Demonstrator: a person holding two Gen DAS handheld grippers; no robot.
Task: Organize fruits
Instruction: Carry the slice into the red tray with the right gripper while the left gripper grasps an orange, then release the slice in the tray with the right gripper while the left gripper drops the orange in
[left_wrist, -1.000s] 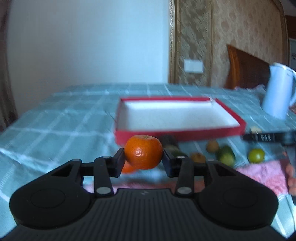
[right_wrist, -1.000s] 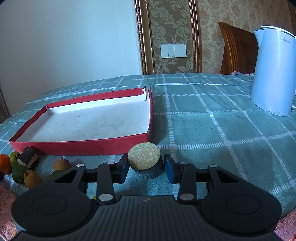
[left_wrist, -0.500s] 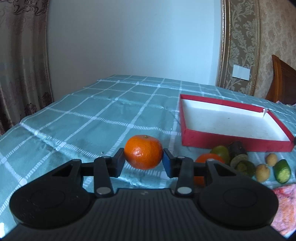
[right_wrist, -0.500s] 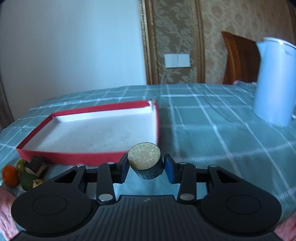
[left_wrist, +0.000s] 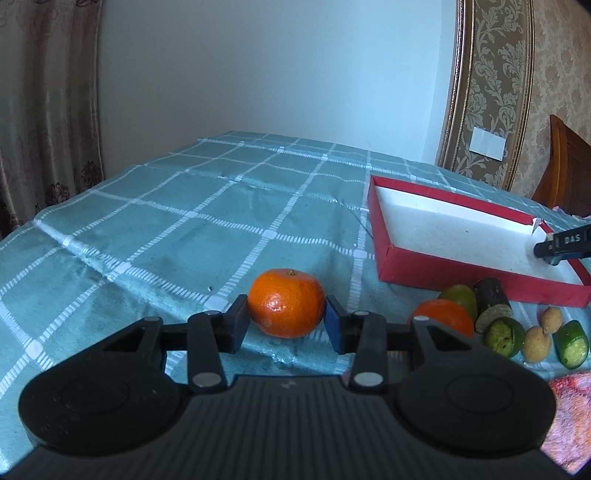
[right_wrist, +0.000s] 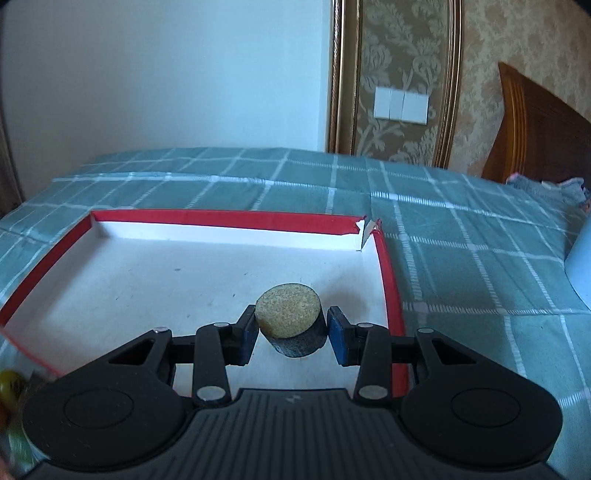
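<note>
My left gripper is shut on a mandarin and holds it above the checked tablecloth, left of the red tray. A short dark cylinder with a pale yellow cut face sits between the pads of my right gripper, which is shut on it over the tray's white floor, near its right wall. The tip of the right gripper shows over the tray in the left wrist view. Loose fruit lies before the tray: a second mandarin, a green fruit, a dark cylinder piece.
More pieces lie by the tray's front: a green cut fruit, two small tan fruits, a cucumber piece. A pink cloth is at the near right. A white kettle stands right of the tray. A wooden chair is behind.
The right gripper carried its cylinder piece from in front of the tray to over the tray's floor. The left gripper swung left with the mandarin, so the tray now lies to its right.
</note>
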